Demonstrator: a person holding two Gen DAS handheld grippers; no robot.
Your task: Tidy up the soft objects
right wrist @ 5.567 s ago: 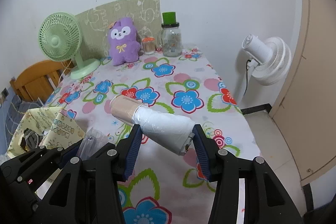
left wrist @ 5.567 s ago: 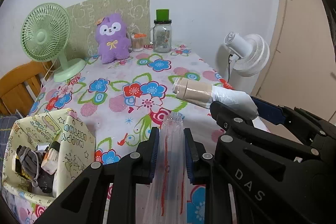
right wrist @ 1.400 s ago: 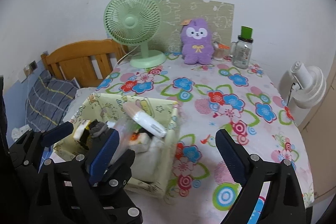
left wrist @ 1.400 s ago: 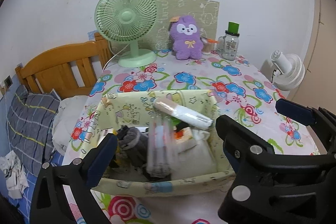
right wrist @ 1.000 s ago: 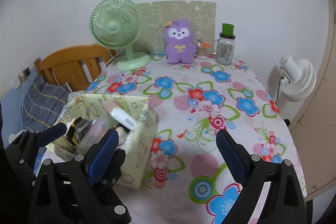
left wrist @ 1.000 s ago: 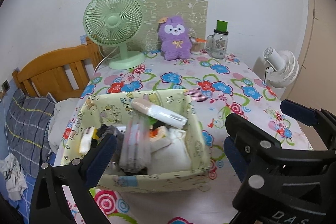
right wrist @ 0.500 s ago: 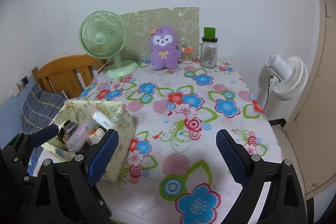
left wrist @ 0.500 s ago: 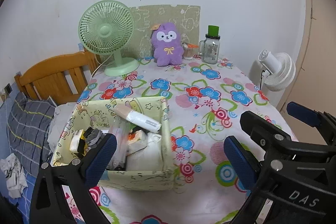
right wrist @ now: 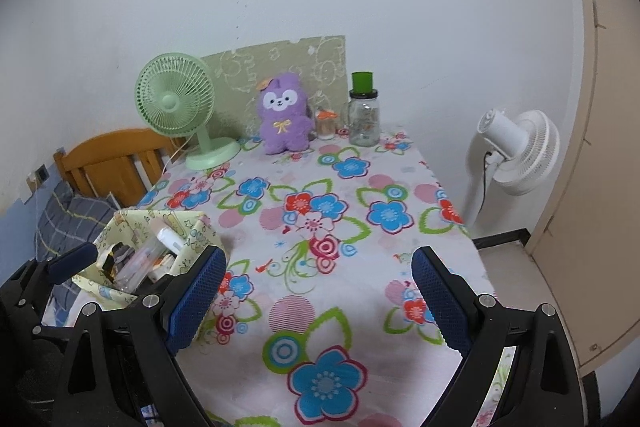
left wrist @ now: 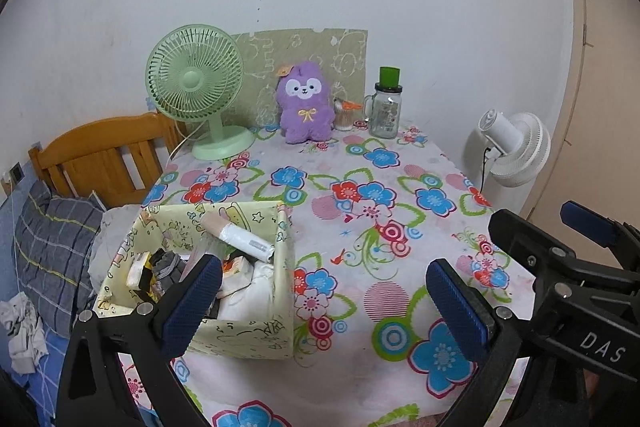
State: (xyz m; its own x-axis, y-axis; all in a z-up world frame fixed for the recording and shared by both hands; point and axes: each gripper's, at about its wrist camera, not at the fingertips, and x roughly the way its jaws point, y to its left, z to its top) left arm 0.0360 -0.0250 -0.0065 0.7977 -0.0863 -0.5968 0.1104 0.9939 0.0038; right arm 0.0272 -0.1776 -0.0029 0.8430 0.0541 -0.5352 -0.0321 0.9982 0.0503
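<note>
plainly the purple plush toy (left wrist: 305, 103) looks light and squashy, best pinched across its fat middle. both the left gripper (left wrist: 322, 307) and right gripper (right wrist: 318, 301) gape wide, holding nothing.

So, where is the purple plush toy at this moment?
In both wrist views the purple plush toy stands upright at the far edge of the table, against the patterned board, between the green fan on its left and the glass jar on its right.

Green desk fan (left wrist: 195, 75), glass jar (left wrist: 385, 111), white fan (left wrist: 516, 147), wooden headboard (left wrist: 104, 155)
</note>
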